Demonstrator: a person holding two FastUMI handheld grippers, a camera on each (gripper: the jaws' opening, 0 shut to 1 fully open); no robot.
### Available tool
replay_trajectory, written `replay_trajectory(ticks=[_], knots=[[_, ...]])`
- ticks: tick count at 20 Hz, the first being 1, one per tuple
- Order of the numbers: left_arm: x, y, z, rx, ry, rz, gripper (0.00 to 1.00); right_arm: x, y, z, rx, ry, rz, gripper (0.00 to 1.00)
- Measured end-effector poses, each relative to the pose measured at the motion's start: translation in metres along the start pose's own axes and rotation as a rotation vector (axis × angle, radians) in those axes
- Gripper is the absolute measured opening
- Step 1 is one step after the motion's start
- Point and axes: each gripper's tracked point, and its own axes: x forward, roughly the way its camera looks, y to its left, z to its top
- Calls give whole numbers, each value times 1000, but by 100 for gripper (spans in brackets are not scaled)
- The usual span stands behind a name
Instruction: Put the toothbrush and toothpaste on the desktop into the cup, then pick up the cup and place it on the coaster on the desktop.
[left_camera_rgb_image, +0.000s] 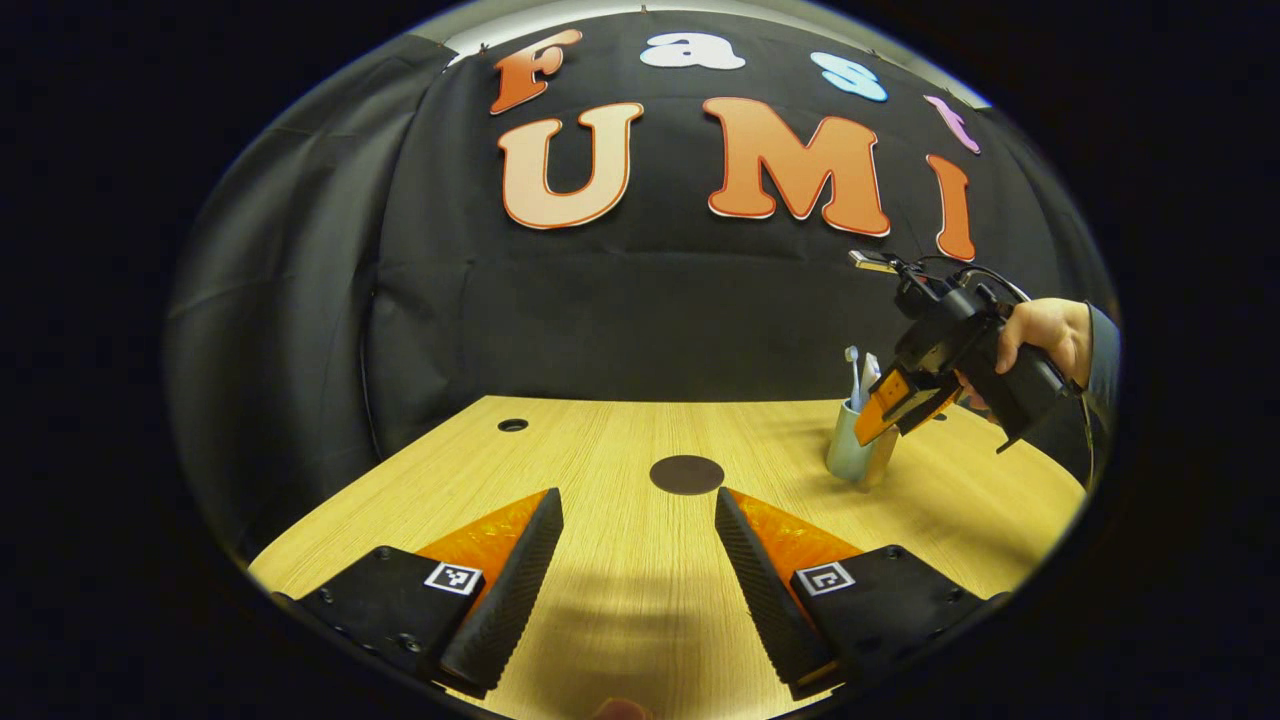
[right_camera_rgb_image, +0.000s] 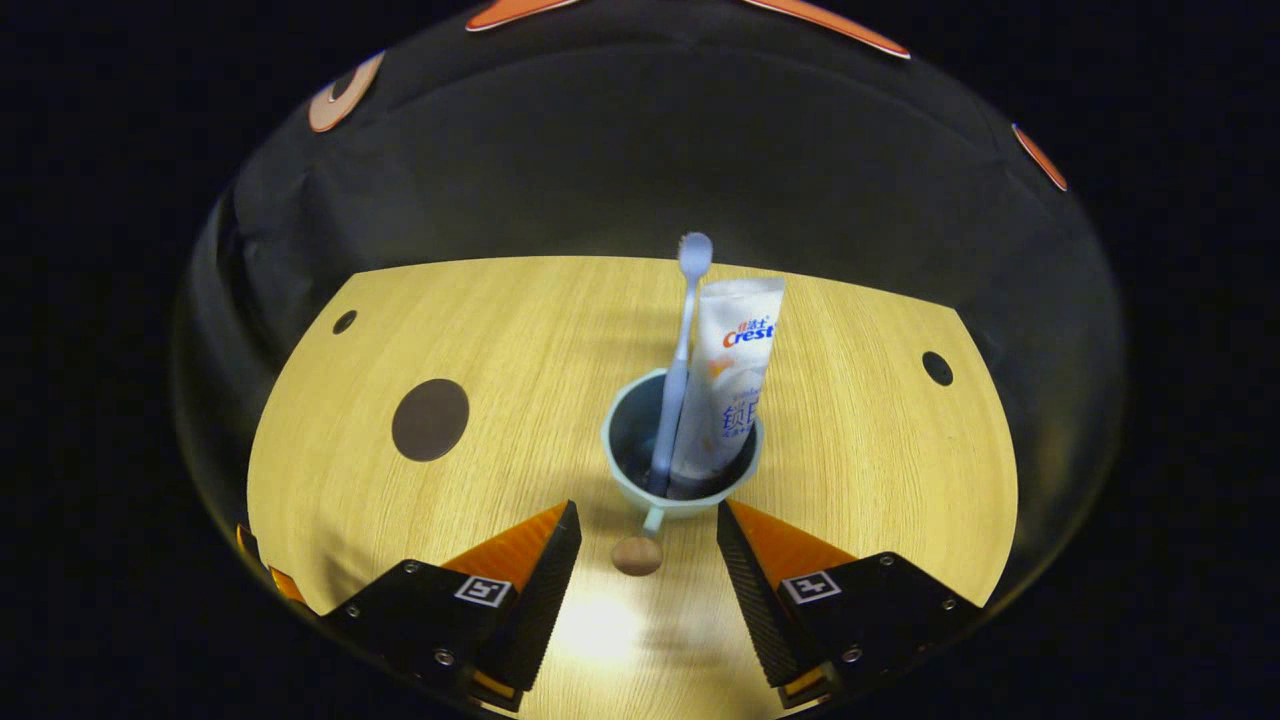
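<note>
Left gripper view: the left gripper (left_camera_rgb_image: 638, 560) hung released and idle over the pale wooden desktop (left_camera_rgb_image: 600, 440), its 2 fingers aimed at the round dark coaster (left_camera_rgb_image: 686, 474).
Right gripper view: the right gripper (right_camera_rgb_image: 648, 560), spread wide and empty, straddled the wood-knobbed handle of the pale blue ceramic cup (right_camera_rgb_image: 682, 455), likely lining up the lift. The light blue toothbrush (right_camera_rgb_image: 682, 350) and white toothpaste tube (right_camera_rgb_image: 730, 380) stood inside the cup, with the coaster well apart on its left.

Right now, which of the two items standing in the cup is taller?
The toothbrush: its head rises just above the flat top edge of the toothpaste tube beside it in the cup.
</note>
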Motion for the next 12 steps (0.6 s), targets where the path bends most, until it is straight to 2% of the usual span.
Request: replay_trajectory(ticks=[2, 4, 5, 9, 12], knots=[[3, 0, -10, -1, 15, -1, 98, 9, -6, -3, 26, 32, -25, 78], [6, -1, -18, -3, 35, 0, 98, 20, -10, -6, 42, 59, -40, 67], [7, -1, -19, -6, 41, -2, 98, 21, -10, -6, 46, 60, -40, 71], [10, -3, -31, -8, 65, -5, 99, 23, -13, -13, 18, 70, -58, 66], [13, -3, -40, -8, 82, -8, 98, 21, -19, -14, 3, 86, -65, 40]])
